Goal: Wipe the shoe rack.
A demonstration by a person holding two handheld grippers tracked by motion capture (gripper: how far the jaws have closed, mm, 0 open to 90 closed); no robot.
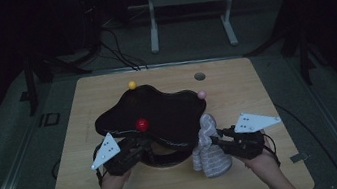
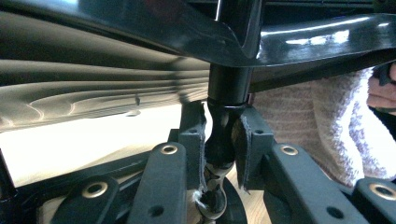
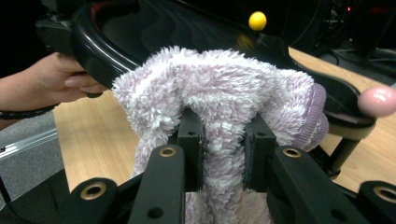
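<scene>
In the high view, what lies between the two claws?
Between the left claw and the right claw, the high view shows the near edge of the black tray on its stand, with the fluffy sock held upright beside it.

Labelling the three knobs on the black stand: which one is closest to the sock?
The pink ball, at the tray's right edge, just above the fuzzy sock. The red ball sits mid-tray and the yellow ball at the far rim.

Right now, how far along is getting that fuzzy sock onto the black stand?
Done: right gripper has pinched the fuzzy lilac sock, and left gripper clamps the post under the black tray stand. In hand: sock lifted beside the tray rim. Left: placing it.
</scene>
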